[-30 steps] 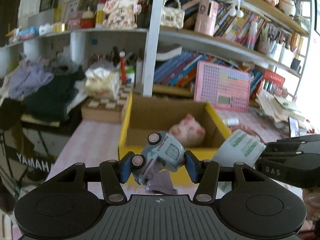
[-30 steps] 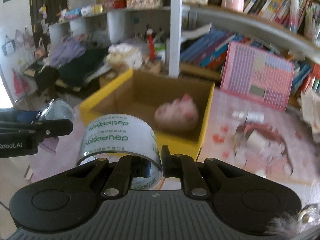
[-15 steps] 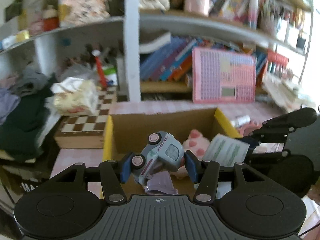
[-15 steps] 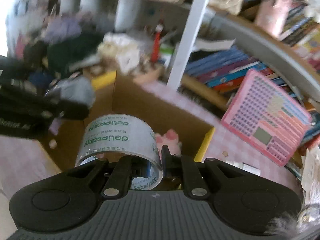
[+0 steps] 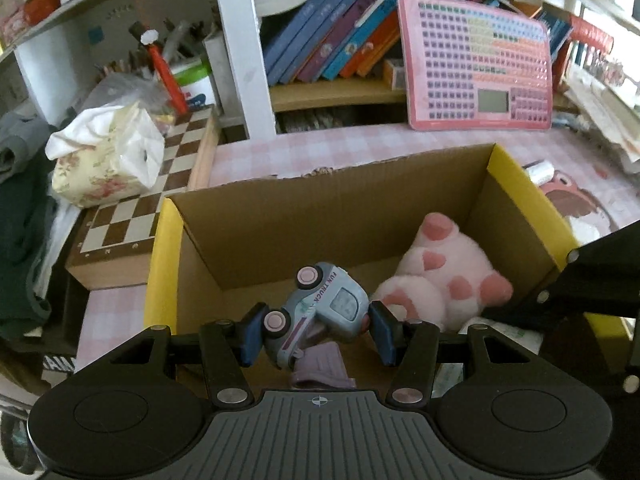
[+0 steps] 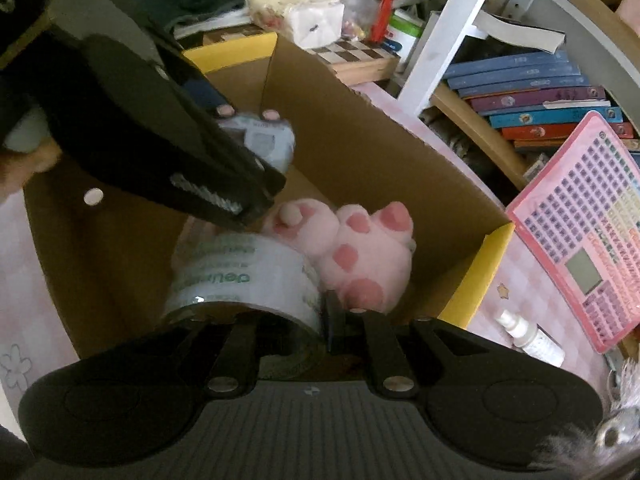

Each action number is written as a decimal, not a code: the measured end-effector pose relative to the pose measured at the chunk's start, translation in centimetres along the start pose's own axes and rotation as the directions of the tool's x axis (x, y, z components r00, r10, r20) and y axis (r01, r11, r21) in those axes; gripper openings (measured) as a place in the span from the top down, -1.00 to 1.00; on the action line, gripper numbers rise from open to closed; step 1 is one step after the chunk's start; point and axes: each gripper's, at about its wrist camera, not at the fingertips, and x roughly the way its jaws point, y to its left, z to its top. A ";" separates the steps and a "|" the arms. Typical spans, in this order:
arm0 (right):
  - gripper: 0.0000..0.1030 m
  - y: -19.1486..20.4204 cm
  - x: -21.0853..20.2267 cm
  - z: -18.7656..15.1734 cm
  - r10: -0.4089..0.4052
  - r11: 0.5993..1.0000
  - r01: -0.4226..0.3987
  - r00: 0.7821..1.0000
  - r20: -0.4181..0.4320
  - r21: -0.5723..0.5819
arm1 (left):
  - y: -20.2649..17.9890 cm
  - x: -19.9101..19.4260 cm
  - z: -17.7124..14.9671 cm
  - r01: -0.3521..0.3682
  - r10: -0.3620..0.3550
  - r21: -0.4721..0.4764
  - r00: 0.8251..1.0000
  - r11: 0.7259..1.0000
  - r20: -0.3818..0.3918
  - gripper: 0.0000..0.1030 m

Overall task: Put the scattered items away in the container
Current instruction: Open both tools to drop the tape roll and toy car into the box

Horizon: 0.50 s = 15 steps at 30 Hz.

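Observation:
A cardboard box with yellow rims [image 5: 160,264] [image 6: 492,264] lies below both grippers, with a pink plush toy [image 5: 440,276] [image 6: 360,248] inside at its right. My left gripper [image 5: 316,332] is shut on a pale blue toy truck [image 5: 324,308] [image 6: 268,140], held tilted above the box floor. My right gripper [image 6: 320,320] hangs over the box beside the plush. Its jaws are opening, with the wall of a clear tape roll [image 6: 244,276] still between them. The roll looks blurred, and a thin gap shows at the right finger.
A chessboard case [image 5: 132,216] with a tissue pack [image 5: 104,156] on it stands left of the box. A pink keyboard toy [image 5: 480,64] leans on the bookshelf behind. A small white bottle [image 6: 528,336] lies on the pink checked tabletop right of the box.
Both grippers have moved forward over the box and tipped downward. The truck and tape roll now hang inside the box opening. The right jaws have loosened on the roll.

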 end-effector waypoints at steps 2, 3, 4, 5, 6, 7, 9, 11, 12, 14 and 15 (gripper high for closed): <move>0.57 -0.2 -0.1 0.1 0.006 1.000 -0.006 1.000 0.009 0.010 | -0.1 0.0 0.2 -0.001 0.001 0.010 1.000 1.000 0.007 -0.05; 0.45 -0.2 -0.3 0.2 0.011 1.000 -0.011 1.000 0.013 0.017 | -0.2 0.1 0.3 -0.012 0.012 0.017 1.000 1.000 0.006 -0.06; 0.38 -0.2 -0.5 0.3 0.013 1.000 -0.014 1.000 0.023 0.020 | -0.4 0.2 0.4 -0.018 0.018 0.025 1.000 1.000 0.004 -0.07; 0.28 -0.2 -0.8 0.3 0.010 1.000 -0.011 0.999 0.033 0.020 | -0.5 0.2 0.4 -0.018 0.018 0.031 1.000 0.999 0.006 -0.11; 0.20 -0.1 -1.2 0.4 0.007 1.000 -0.008 0.999 0.045 0.019 | -0.5 0.1 0.4 -0.018 0.018 0.033 1.000 0.999 0.008 -0.15; 0.18 0.0 -1.6 0.4 0.007 1.000 -0.008 0.998 0.055 0.019 | -0.6 -0.1 0.3 -0.018 0.018 0.033 1.000 0.999 0.013 -0.15; 0.08 0.1 -2.4 0.4 0.010 1.000 -0.011 0.997 0.075 0.017 | -0.8 -0.6 0.3 -0.020 0.019 0.037 0.999 0.999 0.026 -0.24; 0.00 0.0 -3.4 0.4 0.001 1.000 -0.002 0.995 0.096 0.009 | -1.0 -1.4 0.3 -0.033 0.031 0.034 0.998 0.999 0.049 -0.31; -0.03 0.0 -4.1 0.4 -0.011 1.000 0.010 0.994 0.113 0.003 | -1.0 -1.9 0.3 -0.035 0.033 0.032 0.997 0.999 0.066 -0.36; -0.11 -0.3 -5.7 0.3 -0.035 0.999 0.033 0.988 0.153 0.017 | -1.2 -3.1 0.3 -0.046 0.043 0.030 0.994 0.998 0.099 -0.44; -0.11 -0.5 -6.4 0.4 -0.042 0.999 0.036 0.985 0.170 0.036 | -1.3 -3.7 0.3 -0.053 0.049 0.031 0.993 0.998 0.111 -0.45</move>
